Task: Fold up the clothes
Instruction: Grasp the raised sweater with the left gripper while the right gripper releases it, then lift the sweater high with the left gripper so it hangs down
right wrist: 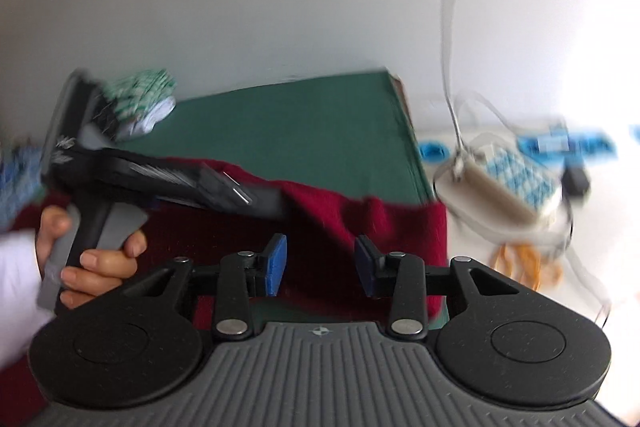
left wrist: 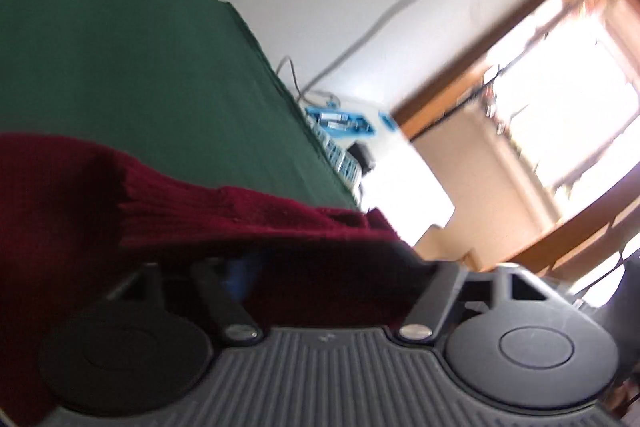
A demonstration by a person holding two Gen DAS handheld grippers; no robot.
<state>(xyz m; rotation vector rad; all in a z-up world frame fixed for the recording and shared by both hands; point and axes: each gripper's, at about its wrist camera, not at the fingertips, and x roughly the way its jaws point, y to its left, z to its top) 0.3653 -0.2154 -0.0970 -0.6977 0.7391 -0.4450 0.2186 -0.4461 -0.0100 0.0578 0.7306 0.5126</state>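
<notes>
Overhead, white wall (right wrist: 240,7) backs green tabletop (right wrist: 300,131) under maroon sweater (right wrist: 360,227).

A maroon knitted garment (left wrist: 248,227) drapes over the left gripper (left wrist: 320,267), hiding its fingertips; its ribbed edge hangs at the near left. The gripper's 2 arms stand wide apart, with dark cloth sagging between them. The green-covered counter (left wrist: 140,75) stretches away behind, tilted in the blurred view. Past its far right edge sit blue trays (left wrist: 340,121) by a white wall, and a wood-framed window (left wrist: 560,87) glares bright at the right.
</notes>
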